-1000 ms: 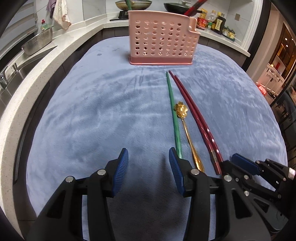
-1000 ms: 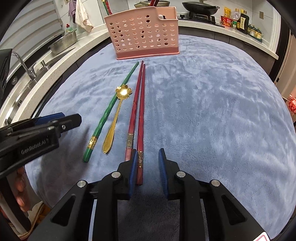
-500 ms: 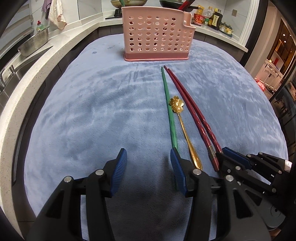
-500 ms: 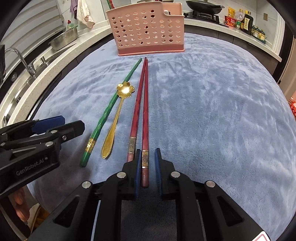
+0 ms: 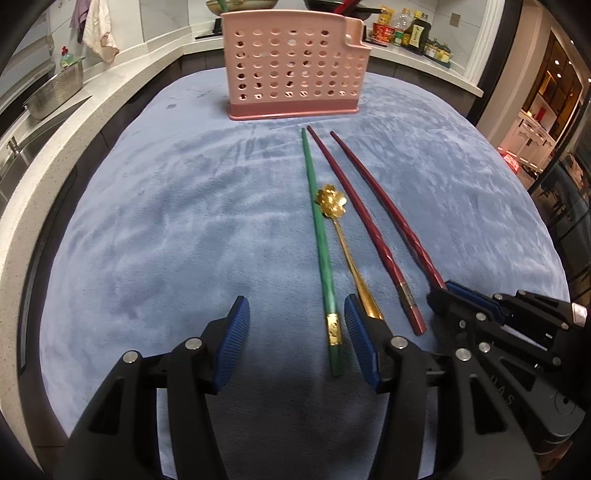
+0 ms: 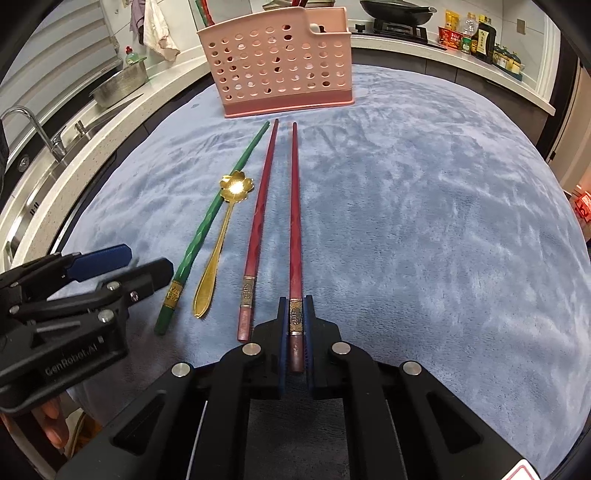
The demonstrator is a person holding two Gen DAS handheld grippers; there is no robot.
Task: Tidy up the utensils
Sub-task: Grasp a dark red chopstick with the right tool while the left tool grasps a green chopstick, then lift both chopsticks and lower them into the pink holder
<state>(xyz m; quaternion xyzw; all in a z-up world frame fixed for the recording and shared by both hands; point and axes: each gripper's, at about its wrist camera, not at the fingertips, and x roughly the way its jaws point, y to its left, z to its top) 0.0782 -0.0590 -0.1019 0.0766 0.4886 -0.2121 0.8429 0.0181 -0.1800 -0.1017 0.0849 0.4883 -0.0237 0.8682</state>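
Observation:
On the blue cloth lie a green chopstick (image 5: 318, 225), a gold flower-bowl spoon (image 5: 334, 206) and two dark red chopsticks. My right gripper (image 6: 296, 325) is shut on the near end of the right red chopstick (image 6: 294, 206), whose tip has swung away from the other red chopstick (image 6: 260, 206). My left gripper (image 5: 295, 332) is open, its jaws either side of the green chopstick's near end. The pink perforated utensil holder (image 5: 291, 62) stands upright at the far end of the cloth, also in the right wrist view (image 6: 280, 62). The green chopstick (image 6: 218, 206) and the spoon (image 6: 225, 229) show there too.
A white counter with a sink, faucet (image 6: 33, 129) and metal colander (image 6: 118, 83) runs along the left. Pans and bottles (image 6: 472, 35) stand on the back counter. The cloth (image 6: 424, 221) is bare to the right of the chopsticks.
My right gripper has closed on the right red chopstick and parted it from its twin. My left gripper has shifted right, so the green chopstick's end now lies between its jaws.

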